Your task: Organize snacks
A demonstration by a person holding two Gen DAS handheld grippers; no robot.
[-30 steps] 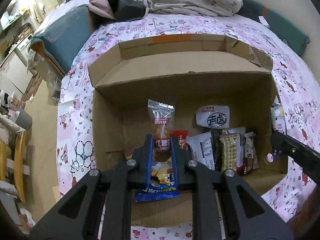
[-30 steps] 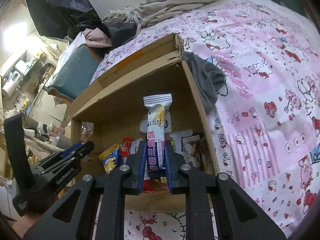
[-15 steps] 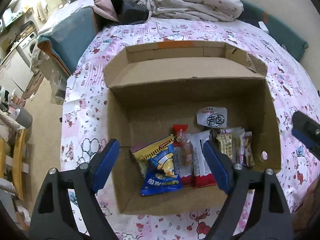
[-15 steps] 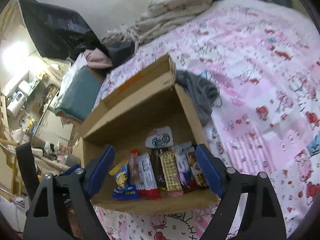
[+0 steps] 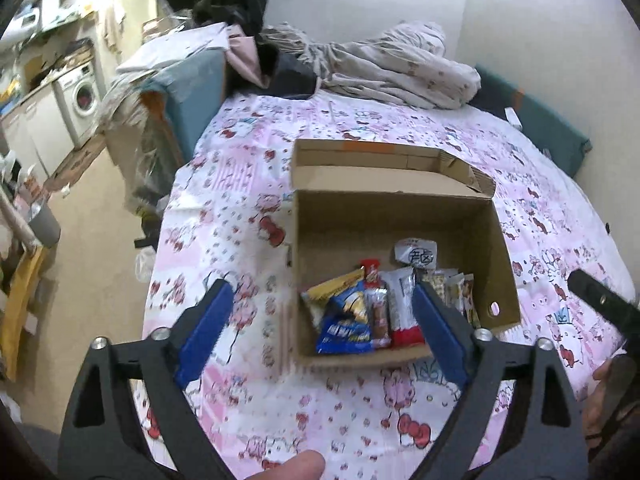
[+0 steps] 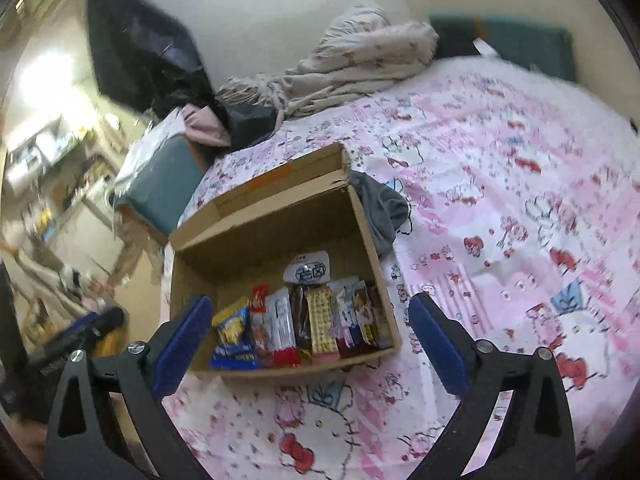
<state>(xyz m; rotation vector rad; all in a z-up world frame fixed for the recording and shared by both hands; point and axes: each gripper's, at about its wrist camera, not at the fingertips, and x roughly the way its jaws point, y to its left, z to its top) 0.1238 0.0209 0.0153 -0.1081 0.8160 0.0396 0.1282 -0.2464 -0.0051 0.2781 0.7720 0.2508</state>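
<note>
An open cardboard box [image 5: 400,208] [image 6: 260,240] sits on the pink patterned bedspread. Several snack packets stand in a row along its near wall: a blue-and-yellow packet [image 5: 344,320] [image 6: 234,332] at the left, a red-and-white one [image 5: 402,308], a yellow bar [image 6: 322,320], and a white round packet [image 5: 416,254] [image 6: 308,270] behind them. My left gripper [image 5: 320,300] hangs above and in front of the box, jaws opening, nothing between them. My right gripper [image 6: 310,308] hovers likewise, jaws opening and empty.
A heap of pale bedding [image 5: 392,68] lies at the bed's far end. Grey cloth [image 6: 384,212] lies against the box's right side. A teal cushion [image 6: 160,192] and the bed's left edge border a cluttered floor with a washing machine [image 5: 82,100].
Both grippers let go of the packets they held upright in the box, opened wide, and drew back and upward. The two packets now lie in the row.
</note>
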